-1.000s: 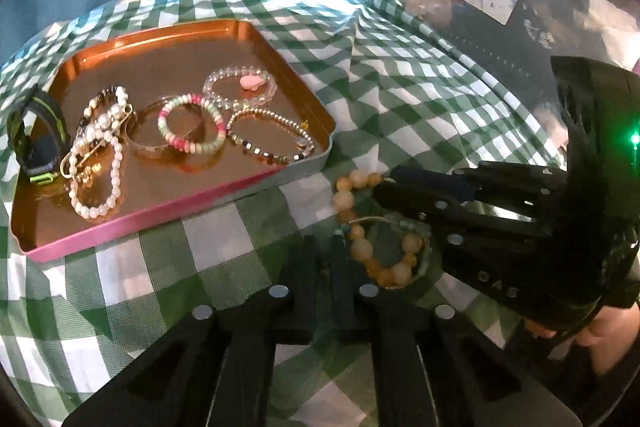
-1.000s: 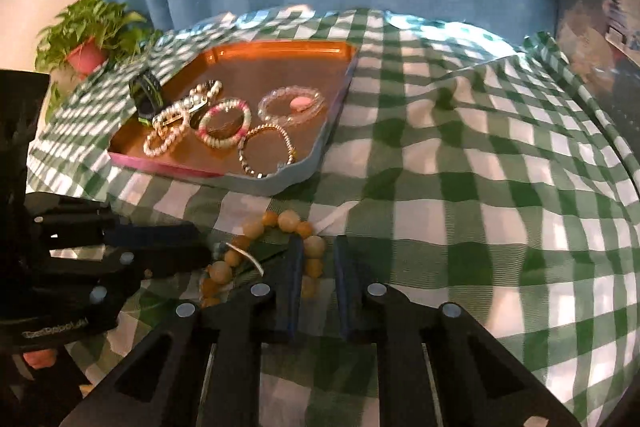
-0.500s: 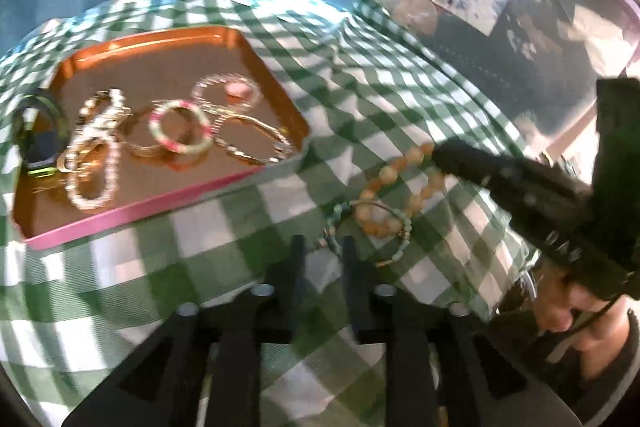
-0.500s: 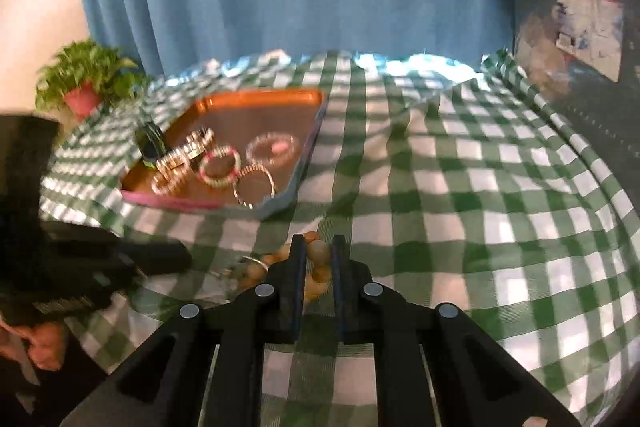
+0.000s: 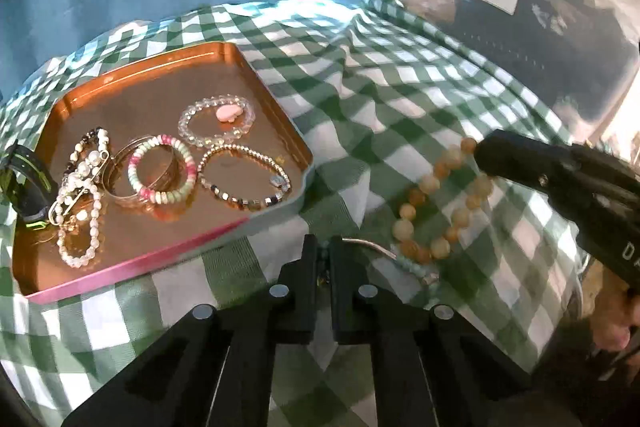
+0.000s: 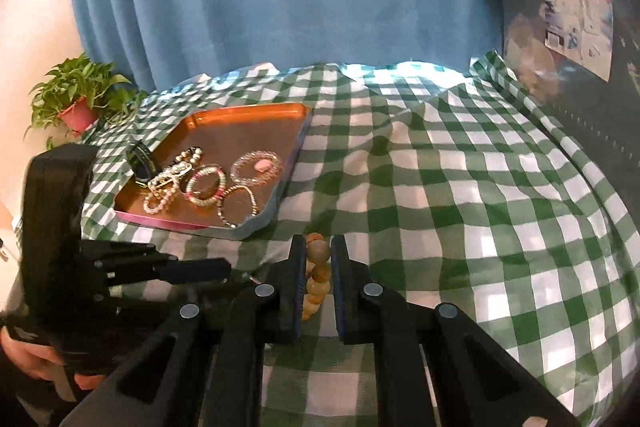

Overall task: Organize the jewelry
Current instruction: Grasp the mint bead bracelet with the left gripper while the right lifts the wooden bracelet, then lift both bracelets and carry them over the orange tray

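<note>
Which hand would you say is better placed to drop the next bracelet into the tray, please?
Right. The right gripper is shut on the orange bead bracelet, lifted just beside the tray. The left gripper only pinches a thin teal bracelet.

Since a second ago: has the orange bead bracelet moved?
Yes. The orange bead bracelet, clamped in the right gripper, now hangs lifted, farther right of the tray.

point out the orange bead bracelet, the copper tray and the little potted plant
orange round-bead bracelet (image 6: 318, 273), right wrist view, on a bead between the fingers
copper-coloured metal tray with pink edge (image 5: 132, 89), left wrist view, on its bare floor
small green plant in a red pot (image 6: 76, 99), right wrist view, on the leaves
</note>
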The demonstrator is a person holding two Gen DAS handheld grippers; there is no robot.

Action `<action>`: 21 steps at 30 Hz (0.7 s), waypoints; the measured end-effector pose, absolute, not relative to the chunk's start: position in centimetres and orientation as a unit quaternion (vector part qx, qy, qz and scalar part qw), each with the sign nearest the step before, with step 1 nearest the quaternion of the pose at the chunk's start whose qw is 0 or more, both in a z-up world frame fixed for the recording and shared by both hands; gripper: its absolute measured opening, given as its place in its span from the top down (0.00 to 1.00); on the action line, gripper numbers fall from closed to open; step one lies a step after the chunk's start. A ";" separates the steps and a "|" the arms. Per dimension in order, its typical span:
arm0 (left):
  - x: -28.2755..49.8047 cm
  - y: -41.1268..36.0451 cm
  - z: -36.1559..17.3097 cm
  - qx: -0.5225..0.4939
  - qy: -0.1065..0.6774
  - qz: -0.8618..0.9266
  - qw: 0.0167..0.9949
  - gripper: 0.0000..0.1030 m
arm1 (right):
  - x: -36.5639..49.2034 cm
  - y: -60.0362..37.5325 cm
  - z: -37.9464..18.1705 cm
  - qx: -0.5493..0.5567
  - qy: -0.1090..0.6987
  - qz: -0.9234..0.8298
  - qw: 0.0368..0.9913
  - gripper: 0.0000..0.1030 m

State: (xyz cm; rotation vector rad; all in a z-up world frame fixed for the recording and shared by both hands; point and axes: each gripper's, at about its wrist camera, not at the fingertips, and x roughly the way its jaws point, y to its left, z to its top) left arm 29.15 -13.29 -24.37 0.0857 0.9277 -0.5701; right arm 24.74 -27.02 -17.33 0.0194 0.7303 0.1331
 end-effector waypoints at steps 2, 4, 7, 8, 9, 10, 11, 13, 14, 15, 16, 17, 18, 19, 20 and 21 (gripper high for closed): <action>29.3 -12.3 -24.2 0.033 0.447 -0.248 0.859 0.95 | 24.7 -27.1 -17.1 0.015 0.351 0.069 0.934 0.90; 29.0 -10.6 -23.6 0.021 0.452 -0.241 0.858 0.95 | 24.4 -26.9 -16.6 0.018 0.341 0.079 0.937 0.90; 27.7 -7.2 -22.0 -0.005 0.445 -0.219 0.868 0.95 | 23.2 -25.6 -15.2 0.012 0.303 0.115 0.946 0.90; 27.4 -6.3 -21.6 -0.013 0.441 -0.213 0.872 0.95 | 22.8 -25.2 -14.7 0.014 0.290 0.131 0.948 0.90; 27.2 -5.6 -21.3 -0.019 0.439 -0.211 0.873 0.95 | 22.3 -24.6 -14.1 0.016 0.276 0.151 0.949 0.90; 27.0 -5.0 -21.3 -0.020 0.440 -0.208 0.873 0.95 | 21.9 -24.0 -13.8 0.016 0.265 0.164 0.950 0.90; 26.9 -4.7 -21.5 -0.018 0.442 -0.202 0.874 0.95 | 21.9 -23.5 -13.7 0.015 0.263 0.169 0.950 0.90; 26.9 -4.3 -22.6 -0.012 0.458 -0.200 0.866 0.95 | 22.4 -22.5 -14.3 0.010 0.281 0.172 0.944 0.90; 26.9 -4.0 -23.2 -0.012 0.466 -0.196 0.863 0.94 | 23.0 -22.1 -15.1 0.003 0.300 0.162 0.940 0.90; 26.8 -3.9 -23.6 -0.012 0.474 -0.193 0.859 0.94 | 23.4 -22.0 -15.9 0.000 0.316 0.156 0.936 0.90; 26.7 -3.6 -24.0 -0.015 0.480 -0.187 0.857 0.93 | 24.0 -21.9 -16.8 0.002 0.335 0.151 0.930 0.90; 26.5 -3.5 -24.1 -0.021 0.475 -0.187 0.860 0.92 | 24.6 -21.8 -18.1 0.002 0.357 0.139 0.924 0.90; 26.4 -3.6 -24.1 -0.014 0.473 -0.187 0.861 0.92 | 24.9 -22.0 -18.8 0.000 0.368 0.131 0.921 0.90; 26.2 -3.9 -24.1 -0.001 0.472 -0.189 0.861 0.92 | 25.2 -21.9 -19.8 -0.004 0.383 0.122 0.916 0.90; 26.1 -4.3 -24.0 0.016 0.470 -0.192 0.861 0.90 | 25.5 -22.0 -20.5 -0.009 0.393 0.119 0.912 0.90; 25.9 -4.4 -24.1 0.024 0.466 -0.196 0.862 0.88 | 25.7 -21.9 -21.1 -0.014 0.403 0.114 0.908 0.90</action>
